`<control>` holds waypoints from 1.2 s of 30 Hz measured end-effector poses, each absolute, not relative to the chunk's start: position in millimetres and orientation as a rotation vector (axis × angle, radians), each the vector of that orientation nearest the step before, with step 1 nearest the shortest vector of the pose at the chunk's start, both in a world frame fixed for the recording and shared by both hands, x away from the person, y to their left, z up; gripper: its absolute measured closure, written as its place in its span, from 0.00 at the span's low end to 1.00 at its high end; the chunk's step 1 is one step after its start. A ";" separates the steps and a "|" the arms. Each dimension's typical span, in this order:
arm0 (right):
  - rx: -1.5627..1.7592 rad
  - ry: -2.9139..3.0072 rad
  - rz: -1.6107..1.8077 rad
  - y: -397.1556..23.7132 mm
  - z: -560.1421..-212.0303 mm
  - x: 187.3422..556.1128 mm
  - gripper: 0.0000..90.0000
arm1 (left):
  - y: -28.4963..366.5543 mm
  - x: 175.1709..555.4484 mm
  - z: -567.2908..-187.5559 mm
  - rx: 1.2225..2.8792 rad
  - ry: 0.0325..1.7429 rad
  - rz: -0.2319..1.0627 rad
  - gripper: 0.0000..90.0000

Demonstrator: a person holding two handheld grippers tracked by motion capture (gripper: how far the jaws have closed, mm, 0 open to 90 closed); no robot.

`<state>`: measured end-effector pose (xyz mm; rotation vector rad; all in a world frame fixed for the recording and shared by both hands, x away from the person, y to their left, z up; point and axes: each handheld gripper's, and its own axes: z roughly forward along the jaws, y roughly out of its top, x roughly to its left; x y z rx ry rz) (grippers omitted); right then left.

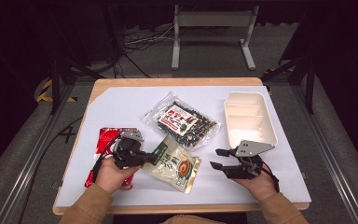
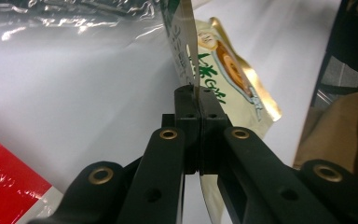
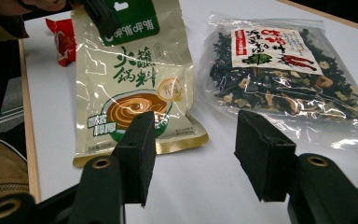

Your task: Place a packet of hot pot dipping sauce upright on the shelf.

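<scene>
Beige and glossy, with a green header strip, the sauce pouch (image 1: pixel 175 164) lies in the high view on the white counter (image 1: pixel 121 107) between the two hands, its long axis running from the header at the upper left down to the gold bottom edge at the lower right. The left gripper (image 1: pixel 145 156) has its jaws closed on the header end, so this end is a little off the surface while the bottom corner rests near the front of the counter. The right gripper (image 1: pixel 220 158) waits just to the right of the pouch, jaws apart and holding nothing, pointing toward it; the white lunch box (image 1: pixel 251 119) stands behind this hand, and the seaweed bag (image 1: pixel 186 120) lies behind the pouch. In the left gripper view, the two jaws are pressed together on the thin top edge of the pouch (image 2: pixel 186 51), which rises upright from the pads and then bends away to the right. In the right gripper view, the pouch (image 3: pixel 135 84) lies ahead and to the left of the open jaws, its bottom edge nearest to them, with the seaweed bag (image 3: pixel 284 70) ahead at the right. I judge that the free bottom end is the part the right hand can reach most easily.
</scene>
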<state>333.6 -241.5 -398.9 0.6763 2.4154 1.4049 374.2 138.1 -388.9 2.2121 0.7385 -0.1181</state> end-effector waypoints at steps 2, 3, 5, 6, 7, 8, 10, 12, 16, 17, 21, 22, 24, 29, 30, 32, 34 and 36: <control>0.675 2.413 1.408 -241.6 -398.6 333.3 0.53 | 137.7 370.9 -383.2 2.213 0.718 -0.114 0.99; 0.674 2.412 1.408 -241.7 -398.5 333.2 0.53 | 137.4 368.8 -379.5 2.214 0.707 -0.105 0.99; 0.672 2.409 1.407 -241.9 -398.2 333.2 0.53 | 137.5 367.2 -375.9 2.213 0.694 -0.096 0.99; 0.671 2.408 1.408 -242.2 -397.9 333.2 0.53 | 137.8 365.4 -372.6 2.212 0.692 -0.094 0.99; 0.671 2.407 1.409 -242.4 -397.4 333.0 0.53 | 138.1 364.1 -369.5 2.210 0.681 -0.086 0.99; 0.671 2.403 1.411 -242.6 -396.9 332.9 0.53 | 138.7 362.9 -366.2 2.210 0.672 -0.079 0.99; 0.669 2.398 1.415 -243.2 -395.8 332.7 0.53 | 139.7 360.1 -360.0 2.203 0.659 -0.072 1.00; 0.673 2.394 1.419 -243.8 -395.2 332.6 0.53 | 140.4 357.5 -354.6 2.199 0.644 -0.065 1.00; 0.657 2.397 1.404 -243.7 -393.8 332.3 0.54 | 140.8 351.7 -345.3 2.194 0.612 -0.037 1.00; 0.649 2.397 1.402 -243.4 -392.9 331.9 0.55 | 140.4 349.9 -343.3 2.195 0.601 -0.026 1.00; 0.618 2.398 1.399 -242.6 -389.0 330.5 0.58 | 137.2 342.8 -335.2 2.195 0.564 0.004 1.00; 0.614 2.399 1.401 -242.3 -388.0 330.0 0.59 | 135.9 341.3 -332.7 2.198 0.547 0.014 1.00; 0.606 2.400 1.405 -241.8 -386.6 329.5 0.59 | 133.4 338.6 -328.9 2.204 0.528 0.023 1.00; 0.566 2.391 1.430 -237.8 -377.6 325.8 0.59 | 126.8 333.9 -320.9 2.221 0.487 0.055 1.00; 0.546 2.391 1.442 -235.8 -374.6 324.7 0.59 | 125.7 333.2 -320.0 2.221 0.483 0.058 1.00; 0.524 2.390 1.456 -232.7 -370.5 323.4 0.59 | 123.3 332.2 -317.5 2.228 0.467 0.066 1.00; 0.501 2.390 1.476 -229.5 -366.0 322.5 0.59 | 120.8 331.0 -314.6 2.236 0.457 0.079 1.00; 0.481 2.390 1.499 -226.1 -360.7 321.8 0.58 | 118.6 329.9 -311.7 2.243 0.442 0.096 1.00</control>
